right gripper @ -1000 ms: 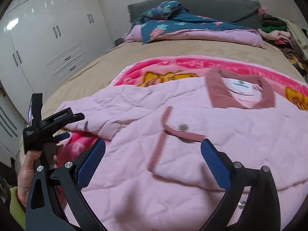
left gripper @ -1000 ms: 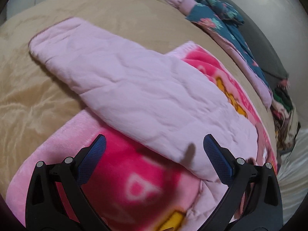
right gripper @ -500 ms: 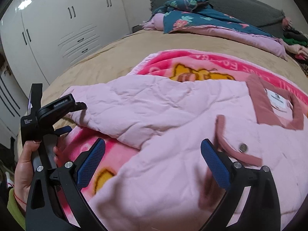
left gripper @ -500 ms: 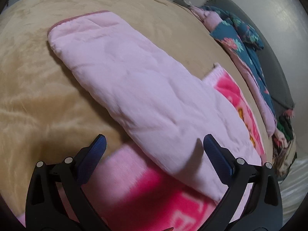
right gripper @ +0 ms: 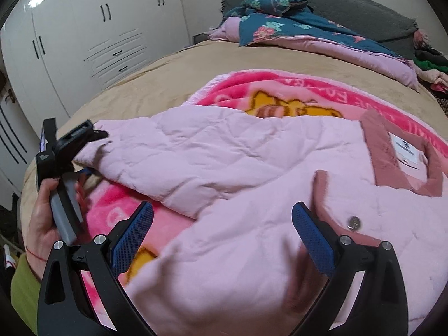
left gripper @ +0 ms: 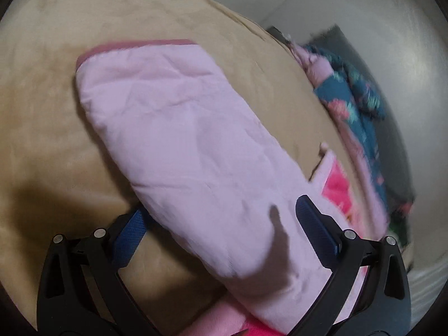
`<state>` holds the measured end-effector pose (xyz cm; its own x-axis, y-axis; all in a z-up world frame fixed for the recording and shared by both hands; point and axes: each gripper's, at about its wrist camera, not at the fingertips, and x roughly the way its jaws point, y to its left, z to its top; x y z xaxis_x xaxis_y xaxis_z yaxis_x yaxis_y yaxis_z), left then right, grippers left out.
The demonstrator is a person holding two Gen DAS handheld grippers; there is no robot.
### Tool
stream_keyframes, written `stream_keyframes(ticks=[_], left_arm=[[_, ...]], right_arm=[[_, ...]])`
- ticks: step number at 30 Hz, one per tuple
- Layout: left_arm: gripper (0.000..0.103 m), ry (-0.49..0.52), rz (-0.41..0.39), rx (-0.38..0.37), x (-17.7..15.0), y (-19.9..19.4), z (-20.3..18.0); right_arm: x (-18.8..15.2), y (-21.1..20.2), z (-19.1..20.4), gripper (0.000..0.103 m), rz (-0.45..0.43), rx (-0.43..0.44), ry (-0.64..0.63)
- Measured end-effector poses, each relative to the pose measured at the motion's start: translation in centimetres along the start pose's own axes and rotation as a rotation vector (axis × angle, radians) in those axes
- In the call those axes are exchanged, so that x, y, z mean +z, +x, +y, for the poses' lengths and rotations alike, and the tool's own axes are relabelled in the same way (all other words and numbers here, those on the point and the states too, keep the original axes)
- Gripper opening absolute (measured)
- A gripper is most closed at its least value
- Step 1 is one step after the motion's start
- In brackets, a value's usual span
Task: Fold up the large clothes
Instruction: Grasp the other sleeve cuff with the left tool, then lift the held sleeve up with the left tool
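- Jacket (right gripper: 280,196): pale pink, quilted and creased, lying face up on a pink blanket (right gripper: 280,89) on the tan bed (right gripper: 173,84).
- At far left in the right wrist view, a hand (right gripper: 42,218) holds the left gripper (right gripper: 92,137) at the tip of the sleeve (right gripper: 179,156); its fingers are hidden there.
- The sleeve stretches left from the body, off the blanket and onto the tan cover.
- In the left wrist view the sleeve (left gripper: 182,140) runs away from the camera, with a dusty-rose cuff (left gripper: 134,45) at its far end. The left gripper (left gripper: 221,235) is spread wide; the near part of the sleeve lies between its fingers, covering the left fingertip (left gripper: 131,232). Whether the pads touch the cloth is unclear.
- Nearer the middle, the right gripper (right gripper: 222,235) hovers over the jacket front, jaws wide apart and holding nothing.
- Right of it, a rose placket with a metal snap (right gripper: 354,223) edges the front.
- Far right, a rose collar (right gripper: 378,151) frames a white label (right gripper: 404,151).
- At the far side lies a floral quilt (right gripper: 280,19) against a grey headboard (right gripper: 364,8).
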<state>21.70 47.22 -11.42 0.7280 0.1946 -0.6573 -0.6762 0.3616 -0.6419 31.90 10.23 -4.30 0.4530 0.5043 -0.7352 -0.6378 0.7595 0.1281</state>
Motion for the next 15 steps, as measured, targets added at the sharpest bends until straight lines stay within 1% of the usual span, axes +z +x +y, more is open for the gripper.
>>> stream_keyframes(ticks=[2,4,6,8,9,10,11,12,13,15], left_arm=[[0.095,-0.014,-0.017,-0.010,0.4,0.0,0.6],[0.095,-0.037,-0.052,0.010,1.1,-0.1,0.8],[0.092,-0.065,-0.090,0.042,1.9,-0.4,0.8],[0.087,-0.050,-0.084,0.070,2.4,-0.1,0.5],[0.076,-0.033,-0.087,0.096,2.4,0.0,0.4],[0.060,-0.027,-0.091,0.108,2.4,0.0,0.3],[0.054,-0.020,-0.092,0.112,2.3,0.1,0.3],[0.045,-0.014,-0.091,0.098,2.1,-0.1,0.4],[0.029,-0.014,-0.095,0.078,1.9,-0.4,0.3],[0.018,-0.007,-0.119,0.012,1.6,-1.8,-0.1]], right_arm=[[-0.3,-0.6,-0.6,0.099,-0.012,0.014,0.025],[-0.8,-1.5,-0.9,0.099,-0.030,0.011,0.032],[-1.4,-2.5,-1.2,0.099,-0.039,0.006,0.036],[-2.0,-3.3,-1.7,0.099,-0.039,0.006,0.037],[-2.2,-3.8,-1.9,0.099,-0.044,0.000,0.038],[-2.5,-4.4,-2.3,0.099,-0.056,-0.007,0.042],[-2.7,-5.0,-2.6,0.098,-0.065,-0.010,0.047],[-2.9,-5.4,-2.8,0.098,-0.070,-0.014,0.051],[-3.0,-5.8,-3.0,0.098,-0.074,-0.018,0.052],[-3.4,-6.7,-3.5,0.098,-0.080,-0.024,0.050]])
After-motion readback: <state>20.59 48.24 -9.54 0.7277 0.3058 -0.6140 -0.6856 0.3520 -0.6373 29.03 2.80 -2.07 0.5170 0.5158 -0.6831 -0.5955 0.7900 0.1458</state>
